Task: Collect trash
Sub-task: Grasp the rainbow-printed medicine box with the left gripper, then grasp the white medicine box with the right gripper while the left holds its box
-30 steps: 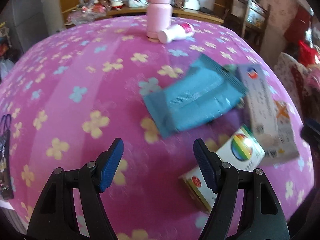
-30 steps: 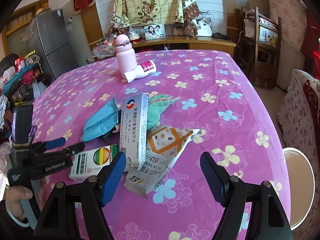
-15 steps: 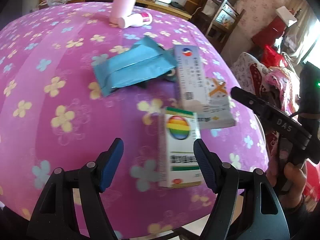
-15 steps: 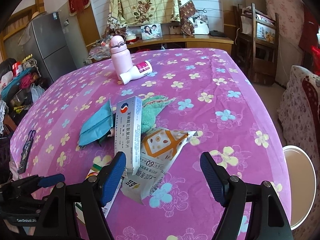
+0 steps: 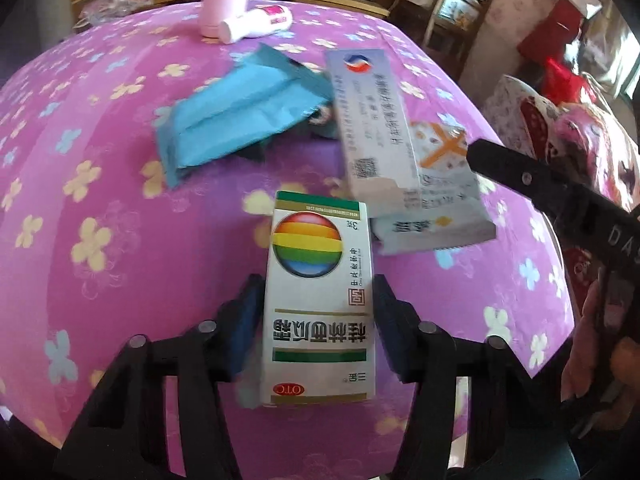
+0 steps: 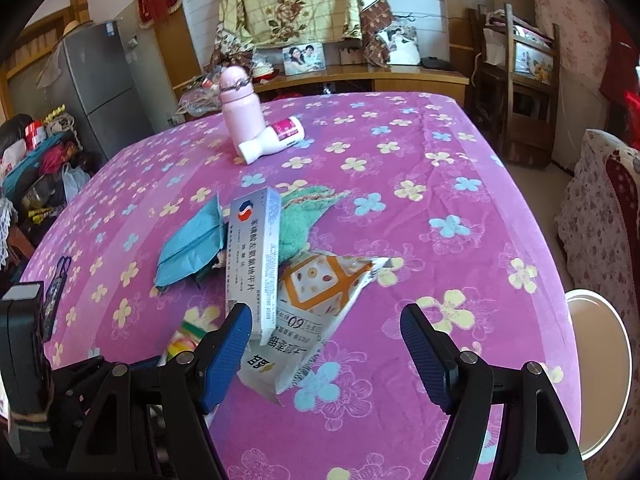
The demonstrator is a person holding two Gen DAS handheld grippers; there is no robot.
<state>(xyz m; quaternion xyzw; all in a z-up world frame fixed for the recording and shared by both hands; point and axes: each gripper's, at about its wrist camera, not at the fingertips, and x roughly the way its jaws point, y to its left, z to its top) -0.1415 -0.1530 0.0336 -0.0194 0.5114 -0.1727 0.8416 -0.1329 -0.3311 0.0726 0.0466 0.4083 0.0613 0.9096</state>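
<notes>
Rainbow box: a white carton (image 5: 318, 300) with a rainbow ball, green bands and a red oval mark at its near end; it lies flat on the bench, lengthwise between the two jaws of the left tongs.
Left tongs: the left tongs (image 5: 318, 312) are closing around the rainbow box; the blue pads stand just beside its long sides, and I cannot tell if they press on it already.
Long box: a pale carton (image 5: 370, 128) with a red and blue logo, lying beyond the left tongs, a little to the right, its near end over the snack wrapper.
Snack wrapper: a white wrapper (image 6: 320, 304) with orange pattern, crumpled, partly under the long box, in front of the right tongs, toward their left jaw.
Blue packet: a teal packet (image 5: 240, 112), beyond the left tongs, to the left of the long box.
Right tongs: the right tongs (image 6: 326, 344) stand wide open above the bench; nothing is held, and only the wrapper's near end shows between the jaws.
Bench: covered with a pink cloth (image 6: 440, 184) with flowers.
Far side: a pink bottle (image 6: 240, 108) stands upright, a white bottle (image 6: 272, 140) lies touching it.
</notes>
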